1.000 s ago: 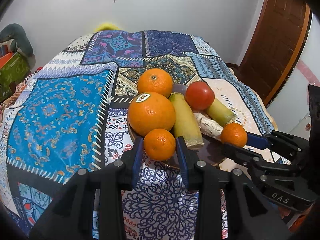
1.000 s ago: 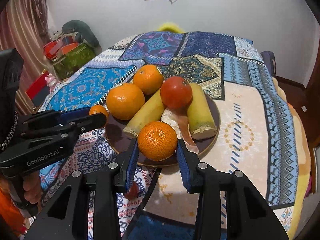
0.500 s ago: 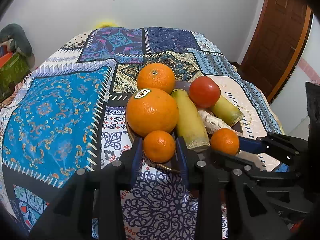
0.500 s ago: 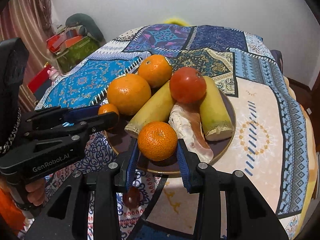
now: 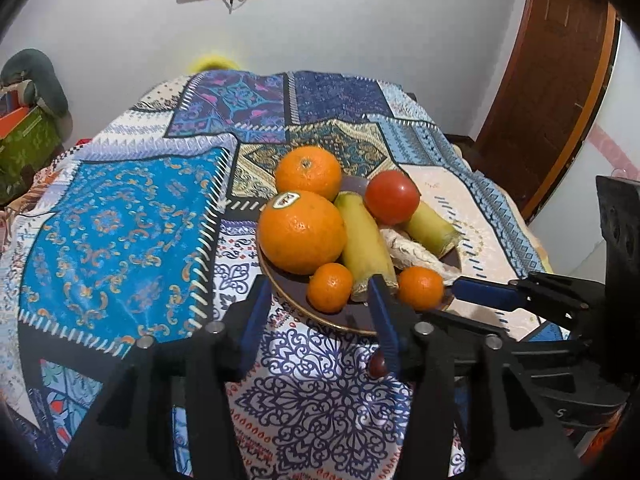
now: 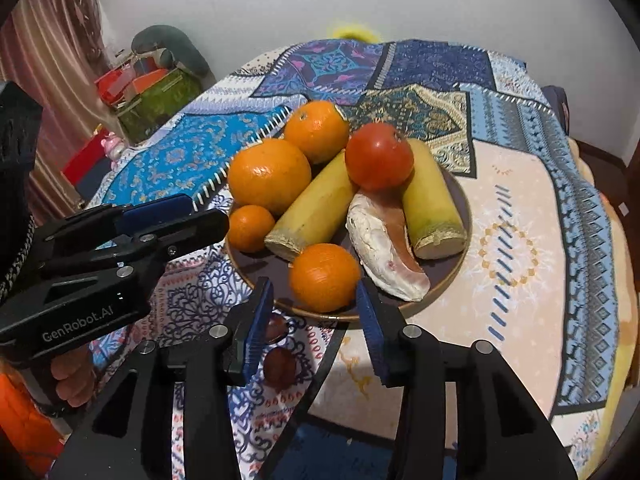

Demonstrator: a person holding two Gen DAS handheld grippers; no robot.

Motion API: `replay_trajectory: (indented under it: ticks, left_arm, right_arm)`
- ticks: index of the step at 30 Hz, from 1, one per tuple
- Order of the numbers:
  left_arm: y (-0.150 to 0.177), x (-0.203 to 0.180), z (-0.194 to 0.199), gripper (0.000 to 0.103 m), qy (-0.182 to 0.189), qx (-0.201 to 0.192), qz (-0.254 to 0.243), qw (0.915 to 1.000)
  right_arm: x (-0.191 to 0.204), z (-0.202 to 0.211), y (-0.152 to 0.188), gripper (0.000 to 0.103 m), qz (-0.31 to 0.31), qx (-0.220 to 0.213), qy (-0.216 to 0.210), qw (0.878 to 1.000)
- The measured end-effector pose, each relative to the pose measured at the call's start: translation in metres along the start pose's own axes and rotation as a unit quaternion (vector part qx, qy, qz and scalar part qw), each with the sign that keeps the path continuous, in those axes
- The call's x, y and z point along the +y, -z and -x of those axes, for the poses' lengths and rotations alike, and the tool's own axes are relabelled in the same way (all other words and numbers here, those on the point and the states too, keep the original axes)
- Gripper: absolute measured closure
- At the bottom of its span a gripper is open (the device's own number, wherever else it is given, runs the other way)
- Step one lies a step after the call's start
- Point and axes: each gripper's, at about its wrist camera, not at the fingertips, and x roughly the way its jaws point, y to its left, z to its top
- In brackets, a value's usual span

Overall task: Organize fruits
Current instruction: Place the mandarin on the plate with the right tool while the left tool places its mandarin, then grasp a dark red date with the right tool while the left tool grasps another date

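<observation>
A dark round plate (image 5: 320, 316) (image 6: 456, 276) on the patterned cloth holds two large oranges (image 5: 302, 232) (image 6: 269, 176), a red tomato (image 5: 392, 197) (image 6: 379, 156), two yellow-green banana pieces (image 5: 366, 248) (image 6: 316, 212), a pale root piece (image 6: 384, 252) and two small mandarins. My left gripper (image 5: 320, 308) is open, its fingers apart, with one mandarin (image 5: 330, 287) on the plate just ahead. My right gripper (image 6: 316, 308) is open, with the other mandarin (image 6: 325, 277) resting on the plate between its fingertips.
Two small dark brown fruits (image 6: 280, 364) lie on the cloth just before the plate. The patchwork cloth (image 5: 120, 220) covers the round table. Boxes and bags (image 6: 156, 96) stand at the far left; a wooden door (image 5: 548, 92) stands at the right.
Both grippers were shut on a mandarin each; both have opened and drawn back a little, leaving the mandarins on the plate's front edge.
</observation>
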Motion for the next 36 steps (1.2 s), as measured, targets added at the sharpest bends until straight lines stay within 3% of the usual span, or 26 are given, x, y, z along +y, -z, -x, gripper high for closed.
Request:
replay_trajectory:
  ticks: [5, 8, 12, 16, 27, 36]
  left_arm:
    - [0.0, 0.002, 0.018, 0.051, 0.011, 0.008, 0.002, 0.9999]
    - [0.004, 0.001, 0.033, 0.051, -0.004, 0.002, -0.011, 0.9999]
    - [0.01, 0.002, 0.048, 0.044, -0.003, -0.002, -0.014, 0.9999]
    - [0.018, 0.004, 0.054, 0.044, -0.001, 0.007, -0.016, 0.9999]
    - [0.046, 0.004, 0.026, 0.043, 0.02, 0.047, -0.016, 0.9986]
    - [0.054, 0.011, -0.001, 0.043, 0.019, 0.069, -0.001, 0.9974]
  right_arm:
    - [0.006, 0.017, 0.001, 0.062, 0.005, -0.012, 0.012, 1.0]
    - [0.01, 0.026, 0.005, 0.062, 0.009, -0.016, 0.018, 1.0]
    - [0.015, 0.033, 0.014, 0.062, 0.016, -0.016, 0.028, 0.999]
    - [0.017, 0.032, 0.026, 0.062, 0.024, -0.002, 0.031, 0.999]
    - [0.023, 0.007, 0.04, 0.062, 0.023, 0.03, 0.012, 0.999]
    - [0.02, -0.024, 0.039, 0.077, -0.001, 0.054, -0.017, 0.998]
